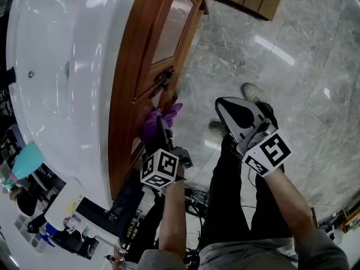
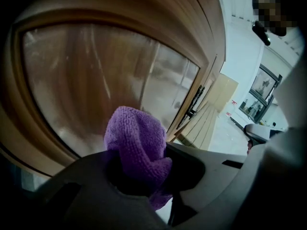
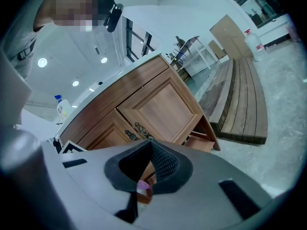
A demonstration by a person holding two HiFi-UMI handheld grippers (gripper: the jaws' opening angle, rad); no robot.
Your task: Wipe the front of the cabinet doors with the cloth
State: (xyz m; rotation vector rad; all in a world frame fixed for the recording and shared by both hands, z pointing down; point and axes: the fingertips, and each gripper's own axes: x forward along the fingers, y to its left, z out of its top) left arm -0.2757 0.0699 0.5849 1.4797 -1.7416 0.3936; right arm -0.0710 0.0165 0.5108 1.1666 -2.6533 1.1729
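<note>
Left gripper view: my left claw (image 2: 143, 169) clamps the cloth (image 2: 136, 143) at the door (image 2: 91, 80) glass. It looks soft and light, so a mid-bunch hold suits. Right claw (image 3: 149, 152) hangs closed and empty.

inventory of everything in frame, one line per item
cloth: one, purple, held against the door glass
cabinet doors: at least two, brown wood, under the countertop
glass panel: one, translucent, in the door facing the cloth
door handles: two, dark, where the doors meet
countertop: one, white, above the doors
spray bottle: one, white with a blue top, on the countertop
slatted wooden platform: one, brown, on the floor past the cabinet
floor: grey, glossy marble
left gripper: shut on cloth
right gripper: jaw tips together, empty, away from the doors
shoes: two, light, on the floor
</note>
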